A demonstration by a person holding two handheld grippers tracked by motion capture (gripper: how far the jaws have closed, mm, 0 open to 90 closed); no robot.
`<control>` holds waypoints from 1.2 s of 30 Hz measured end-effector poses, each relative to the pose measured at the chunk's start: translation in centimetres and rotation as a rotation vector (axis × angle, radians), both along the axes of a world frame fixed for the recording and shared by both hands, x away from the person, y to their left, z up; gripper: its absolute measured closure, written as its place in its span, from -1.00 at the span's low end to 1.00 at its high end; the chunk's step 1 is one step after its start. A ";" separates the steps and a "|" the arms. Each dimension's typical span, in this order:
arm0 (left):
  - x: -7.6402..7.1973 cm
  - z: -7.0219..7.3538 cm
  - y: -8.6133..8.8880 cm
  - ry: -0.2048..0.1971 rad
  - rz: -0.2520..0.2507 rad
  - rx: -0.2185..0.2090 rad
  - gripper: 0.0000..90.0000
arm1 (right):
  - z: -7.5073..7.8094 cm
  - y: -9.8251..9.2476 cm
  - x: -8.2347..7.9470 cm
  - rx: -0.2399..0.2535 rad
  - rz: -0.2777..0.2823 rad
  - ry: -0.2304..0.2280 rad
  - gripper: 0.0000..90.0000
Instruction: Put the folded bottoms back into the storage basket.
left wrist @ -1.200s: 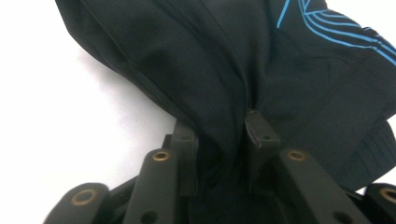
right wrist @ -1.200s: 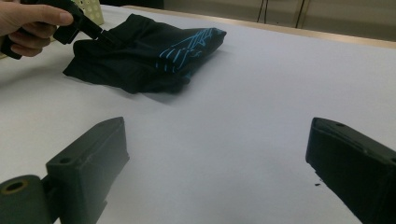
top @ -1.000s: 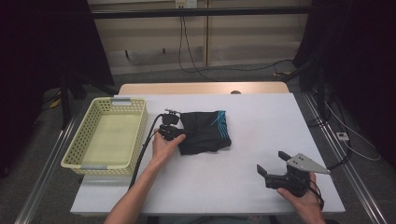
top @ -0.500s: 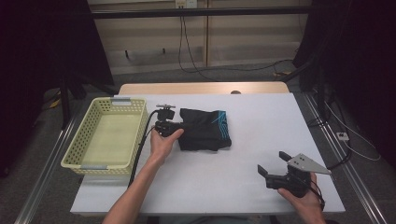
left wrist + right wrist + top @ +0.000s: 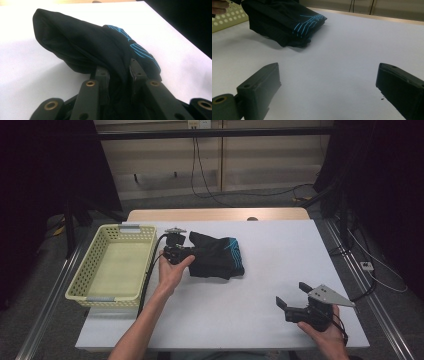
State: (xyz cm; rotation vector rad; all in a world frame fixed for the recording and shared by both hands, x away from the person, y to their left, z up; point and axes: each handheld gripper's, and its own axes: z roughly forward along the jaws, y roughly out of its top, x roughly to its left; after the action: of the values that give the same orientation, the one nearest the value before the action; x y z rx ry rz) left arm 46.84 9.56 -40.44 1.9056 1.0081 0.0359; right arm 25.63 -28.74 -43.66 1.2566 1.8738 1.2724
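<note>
My left hand-held gripper (image 5: 187, 253) is clenched on the near-left edge of the folded black garment (image 5: 217, 258), and along the jaws I can see the dark cloth bunched and pinched between the two pads (image 5: 102, 75). That gripped edge is lifted off the white surface (image 5: 270, 245), so the fabric humps up in front of the jaws, while the far end with the blue line pattern (image 5: 136, 47) looks to rest on the surface (the shadow underneath makes this hard to judge). The garment sits near the middle of the surface, just beside the pale yellow basket (image 5: 95, 270), which stands at the left edge with its perforated walls showing. My left hand (image 5: 172, 270) wraps the gripper's body from below, and its black cable runs down along my forearm.

My right hand-held gripper (image 5: 295, 301) rests low at the near right of the surface, well apart from the garment, its jaws spread wide with nothing between them, pointed towards the cloth.
</note>
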 end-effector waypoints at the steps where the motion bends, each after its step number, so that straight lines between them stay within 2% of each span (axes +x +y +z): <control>1: -0.1 0.2 0.0 -0.007 -0.006 0.008 0.66 | 0.0 0.0 0.0 0.000 0.000 0.001 -0.88; 7: -0.5 1.0 -0.2 -0.052 -0.022 0.036 0.66 | 0.0 0.0 0.0 0.000 0.001 -0.001 -0.88; 11: -0.7 1.5 -0.2 -0.072 -0.033 0.044 0.66 | 0.0 0.0 0.0 0.002 0.001 0.002 -0.88; 13: -0.7 1.8 -0.2 -0.078 -0.058 0.041 0.66 | 0.0 0.0 0.0 0.001 0.001 -0.001 -0.88; 18: -1.2 2.6 -0.2 -0.111 -0.062 0.052 0.67 | 0.0 0.0 0.0 0.001 0.000 -0.002 -0.88; 36: -1.8 4.2 0.5 -0.142 -0.068 0.038 0.67 | 0.0 0.0 0.0 0.005 -0.002 -0.001 -0.88</control>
State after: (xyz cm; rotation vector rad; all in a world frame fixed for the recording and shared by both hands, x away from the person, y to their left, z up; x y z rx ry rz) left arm 45.06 10.08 -36.25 1.9418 0.8524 0.1494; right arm 25.59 -28.78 -43.62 1.2600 1.8696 1.2775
